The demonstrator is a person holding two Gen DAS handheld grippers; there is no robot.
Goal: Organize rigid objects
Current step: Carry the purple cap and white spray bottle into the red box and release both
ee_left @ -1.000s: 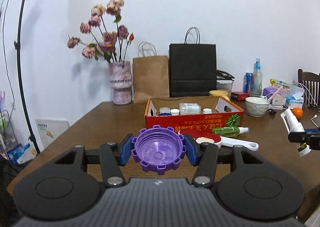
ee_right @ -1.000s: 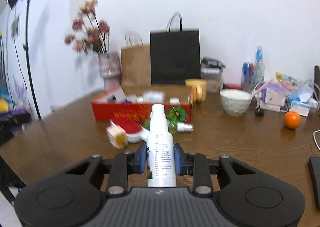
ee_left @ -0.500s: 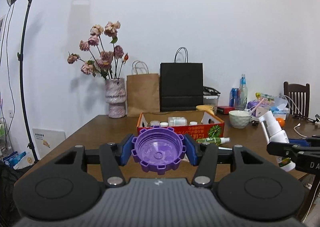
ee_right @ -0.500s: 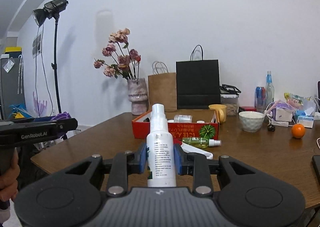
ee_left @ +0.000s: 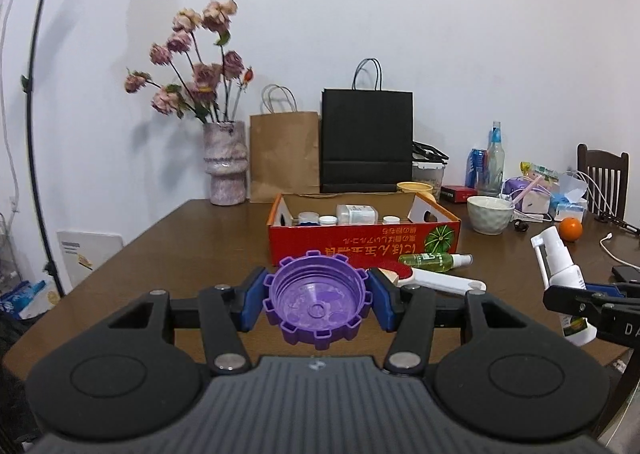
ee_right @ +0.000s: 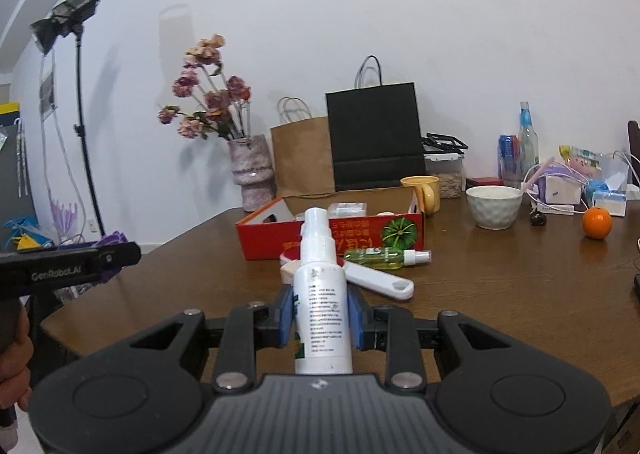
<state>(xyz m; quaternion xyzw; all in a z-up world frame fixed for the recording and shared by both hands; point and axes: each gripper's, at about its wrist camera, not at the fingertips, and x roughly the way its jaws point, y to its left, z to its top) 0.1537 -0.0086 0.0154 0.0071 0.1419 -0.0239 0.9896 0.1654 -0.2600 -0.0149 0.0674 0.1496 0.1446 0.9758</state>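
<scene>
My left gripper (ee_left: 316,300) is shut on a purple toothed lid (ee_left: 316,304), held above the near table edge. My right gripper (ee_right: 322,314) is shut on an upright white spray bottle (ee_right: 322,306); that bottle also shows at the right of the left wrist view (ee_left: 562,286). A red cardboard box (ee_left: 360,244) with several small white bottles inside stands mid-table, also in the right wrist view (ee_right: 332,238). In front of it lie a green spray bottle (ee_left: 434,260), a red-and-white brush (ee_left: 436,280) and, in the right wrist view, the same green bottle (ee_right: 380,257).
A flower vase (ee_left: 225,163), brown bag (ee_left: 284,157) and black bag (ee_left: 366,141) stand at the back. A white bowl (ee_left: 489,213), yellow mug (ee_right: 422,191), orange (ee_left: 570,230), bottles, cables and a phone (ee_left: 626,274) crowd the right side. A light stand (ee_left: 28,93) is left.
Both grippers came back toward the table after pulling away and upward; the box and loose items look nearer and lower. Both still hold their objects.
</scene>
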